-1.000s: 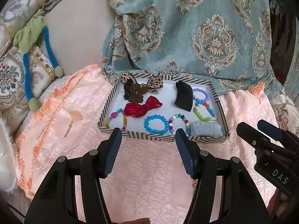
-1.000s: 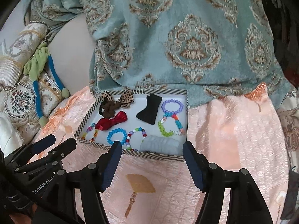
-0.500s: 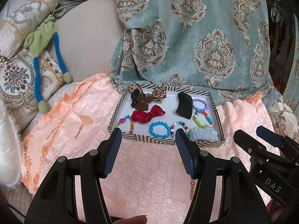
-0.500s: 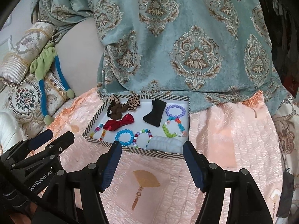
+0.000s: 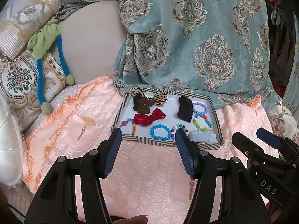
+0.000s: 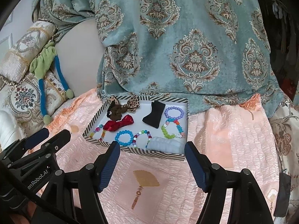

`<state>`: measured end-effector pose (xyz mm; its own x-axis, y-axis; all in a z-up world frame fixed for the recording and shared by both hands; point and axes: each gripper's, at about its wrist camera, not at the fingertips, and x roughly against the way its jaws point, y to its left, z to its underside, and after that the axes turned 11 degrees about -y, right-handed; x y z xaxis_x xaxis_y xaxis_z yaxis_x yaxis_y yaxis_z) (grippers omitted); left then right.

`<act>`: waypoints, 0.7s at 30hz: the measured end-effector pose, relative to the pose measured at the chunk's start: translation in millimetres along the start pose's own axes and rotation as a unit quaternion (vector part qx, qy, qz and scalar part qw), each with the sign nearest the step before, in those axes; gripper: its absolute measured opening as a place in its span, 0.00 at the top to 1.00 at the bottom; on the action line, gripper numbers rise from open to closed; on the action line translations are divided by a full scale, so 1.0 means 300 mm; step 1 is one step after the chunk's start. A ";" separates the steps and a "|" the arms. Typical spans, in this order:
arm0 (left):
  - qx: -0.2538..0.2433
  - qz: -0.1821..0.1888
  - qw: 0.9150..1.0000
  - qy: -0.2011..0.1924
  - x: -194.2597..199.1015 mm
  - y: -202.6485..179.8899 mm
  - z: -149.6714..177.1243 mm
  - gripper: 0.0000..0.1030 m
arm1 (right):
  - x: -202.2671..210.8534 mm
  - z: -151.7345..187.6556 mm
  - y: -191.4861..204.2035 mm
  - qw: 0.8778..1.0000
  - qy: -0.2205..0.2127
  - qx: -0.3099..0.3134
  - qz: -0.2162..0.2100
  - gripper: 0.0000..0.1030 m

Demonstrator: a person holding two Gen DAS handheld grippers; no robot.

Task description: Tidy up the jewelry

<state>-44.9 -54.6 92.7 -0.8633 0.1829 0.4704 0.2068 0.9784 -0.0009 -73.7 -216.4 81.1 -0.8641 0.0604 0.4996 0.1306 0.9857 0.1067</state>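
Striped tray (image 5: pixel 215 112): mid-frame on soft pink bedspread (image 6: pixel 224 140); nudging could tip it
Left tongs (image 5: pixel 147 140): apart, empty
Right tongs (image 6: pixel 151 151): apart, empty
Blue bracelet (image 6: pixel 124 137): beads touching neighbouring bracelet; risks snagging both

Only two bits of lettering can be read. In the left wrist view, white capitals "DAS" stand on the black body of the right gripper (image 5: pixel 269 139), low at the right edge. In the right wrist view, white letters reading "enRobot.AI" run along the black body of the left gripper (image 6: pixel 47 136) at the lower left; the start of the word is cut off behind the frame of the gripper nearer the camera. The gold fan print (image 6: pixel 145 181) on the pink cloth (image 6: pixel 233 140) carries no letters that I can make out.
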 end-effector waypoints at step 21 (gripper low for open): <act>0.002 -0.007 1.000 0.000 -0.007 0.017 0.004 0.42 | -0.015 0.013 0.005 1.000 0.005 -0.003 -0.004 0.31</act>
<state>-42.4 -50.1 90.7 -0.8661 0.1686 0.4706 0.1923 0.9813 0.0023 -71.6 -214.6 75.6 -0.8601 0.0513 0.5076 0.1268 0.9852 0.1152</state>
